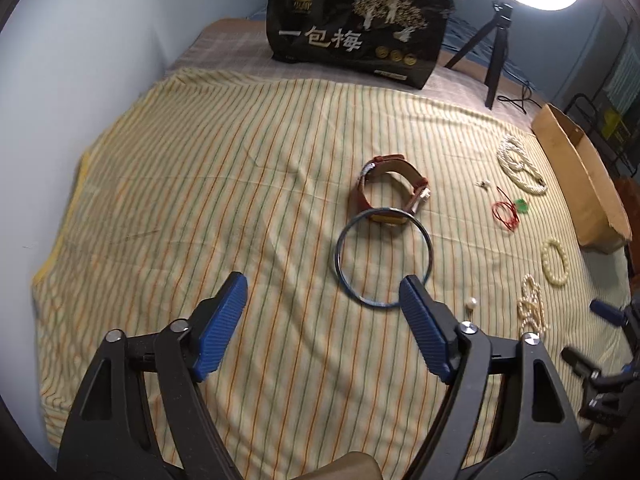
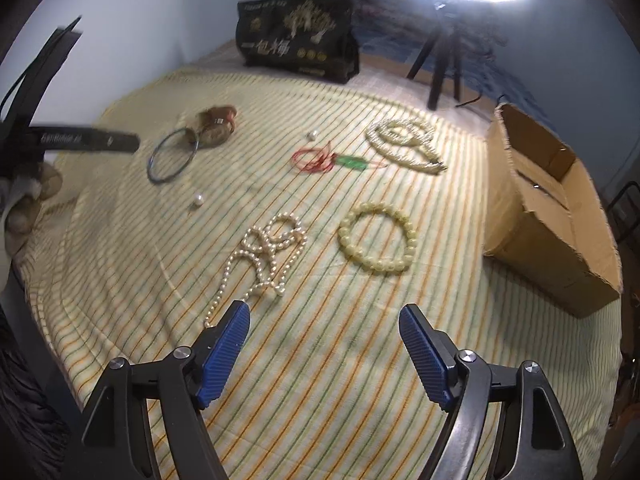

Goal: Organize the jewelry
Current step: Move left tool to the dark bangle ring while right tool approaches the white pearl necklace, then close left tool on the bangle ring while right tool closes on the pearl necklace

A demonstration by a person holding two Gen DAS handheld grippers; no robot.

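Note:
Jewelry lies spread on a striped cloth point(image 1: 200, 184). My left gripper point(image 1: 324, 282) is open with nothing between its fingers; its right finger overlaps the near rim of a blue bangle point(image 1: 338, 252), and I cannot tell if they touch. A watch with a red-brown strap point(image 1: 362, 196) leans on the bangle's far side. My right gripper point(image 2: 324, 308) is open and empty, just short of a tangled pearl strand point(image 2: 264, 252) and a pale bead bracelet point(image 2: 344, 236). Farther off lie a coiled pearl necklace point(image 2: 404, 140), a red cord with a green pendant point(image 2: 316, 158) and a loose pearl point(image 2: 198, 199).
An open cardboard box point(image 2: 548, 208) stands at the cloth's right edge. A black printed bag point(image 1: 352, 36) and a tripod point(image 1: 494, 64) with a ring light stand at the back. A wall runs along the left. A hand behind the left gripper shows at the left point(image 2: 28, 192).

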